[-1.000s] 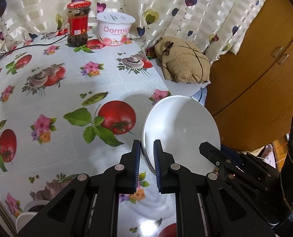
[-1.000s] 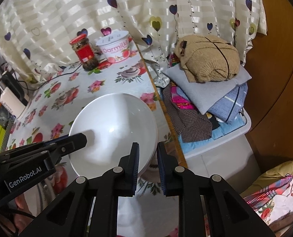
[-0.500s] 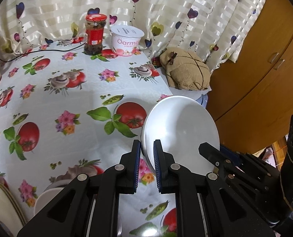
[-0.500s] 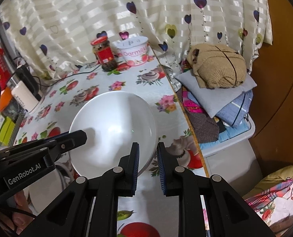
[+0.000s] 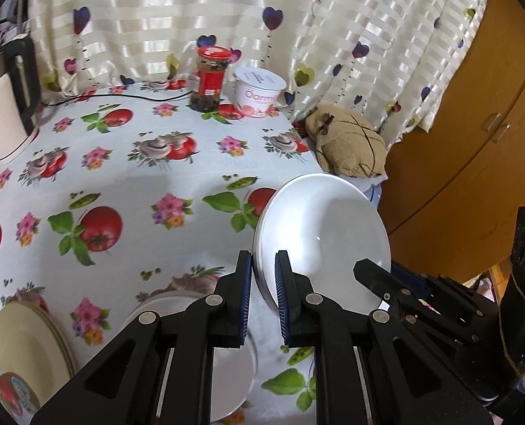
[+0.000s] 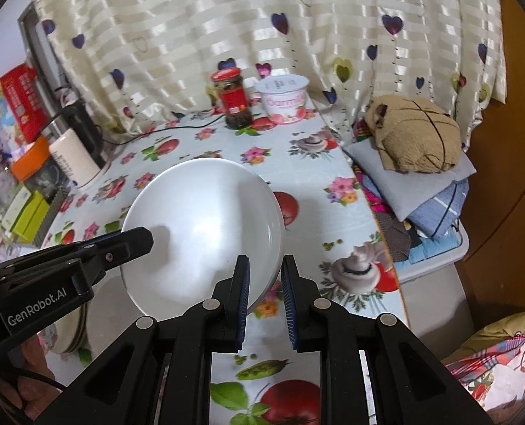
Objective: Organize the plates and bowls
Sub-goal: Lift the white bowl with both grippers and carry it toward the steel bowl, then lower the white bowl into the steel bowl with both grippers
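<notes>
A white bowl (image 5: 322,233) hangs tilted above the flowered table (image 5: 127,184), carried between both grippers. My left gripper (image 5: 264,262) is shut on its left rim. My right gripper (image 6: 264,265) is shut on the opposite rim of the same bowl (image 6: 202,226). In the left wrist view the right gripper's finger (image 5: 368,272) lies against the bowl's inside. Below the left gripper, another white dish (image 5: 227,372) sits on the table, partly hidden. A stack of cream plates (image 5: 28,350) lies at the lower left.
At the back of the table stand a red-lidded jar (image 5: 211,78) and a yogurt tub (image 5: 258,92); a kettle (image 5: 4,106) and its cable are at the left. Folded clothes (image 6: 414,138) lie past the table's right edge, with a wooden cabinet (image 5: 474,141) beyond.
Both grippers have lifted the bowl and drawn it back over the table. The jar and tub look farther off, and the white dish and cream plates have come into view below.
</notes>
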A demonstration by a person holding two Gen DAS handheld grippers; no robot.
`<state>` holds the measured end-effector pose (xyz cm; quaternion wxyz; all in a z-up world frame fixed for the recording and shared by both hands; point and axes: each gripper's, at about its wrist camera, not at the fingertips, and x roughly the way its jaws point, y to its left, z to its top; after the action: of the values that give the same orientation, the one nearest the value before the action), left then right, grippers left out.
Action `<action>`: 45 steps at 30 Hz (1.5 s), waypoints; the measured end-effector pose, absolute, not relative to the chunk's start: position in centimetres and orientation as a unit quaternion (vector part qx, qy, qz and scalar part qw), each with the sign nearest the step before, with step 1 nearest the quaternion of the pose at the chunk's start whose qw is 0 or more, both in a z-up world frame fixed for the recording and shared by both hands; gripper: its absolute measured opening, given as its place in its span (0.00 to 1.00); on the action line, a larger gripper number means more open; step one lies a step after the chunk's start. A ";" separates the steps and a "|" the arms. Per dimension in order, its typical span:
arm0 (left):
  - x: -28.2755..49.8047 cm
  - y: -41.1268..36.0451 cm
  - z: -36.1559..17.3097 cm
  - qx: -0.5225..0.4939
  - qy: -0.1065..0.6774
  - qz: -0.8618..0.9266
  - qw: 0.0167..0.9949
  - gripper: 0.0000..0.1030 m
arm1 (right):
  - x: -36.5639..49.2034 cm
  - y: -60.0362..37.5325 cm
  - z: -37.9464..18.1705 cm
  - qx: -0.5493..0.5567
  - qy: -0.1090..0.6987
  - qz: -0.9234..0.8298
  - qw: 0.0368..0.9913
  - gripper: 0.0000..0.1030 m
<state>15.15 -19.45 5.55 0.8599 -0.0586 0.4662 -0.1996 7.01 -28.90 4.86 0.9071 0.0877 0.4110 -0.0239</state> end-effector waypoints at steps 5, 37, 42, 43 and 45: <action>14.3 -17.7 5.6 -0.068 0.465 -0.189 0.862 0.14 | 6.8 -27.2 5.4 0.079 0.408 -0.010 0.909 0.17; 9.8 -10.6 2.6 -0.104 0.500 -0.119 0.851 0.14 | 5.7 -19.7 2.8 0.048 0.447 0.064 0.891 0.17; 9.7 -10.2 1.7 -0.107 0.511 -0.114 0.845 0.14 | 5.8 -19.3 2.0 0.045 0.456 0.070 0.886 0.17; 9.7 -10.2 1.5 -0.107 0.514 -0.112 0.844 0.14 | 5.8 -19.3 1.8 0.045 0.459 0.071 0.884 0.17; 9.7 -10.1 1.2 -0.106 0.518 -0.111 0.842 0.14 | 5.9 -19.2 1.5 0.044 0.463 0.073 0.882 0.17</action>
<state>9.67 -10.14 1.23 0.8417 -0.1062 0.5177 -0.1107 5.88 -19.16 1.48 0.8822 0.0440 0.4631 0.0732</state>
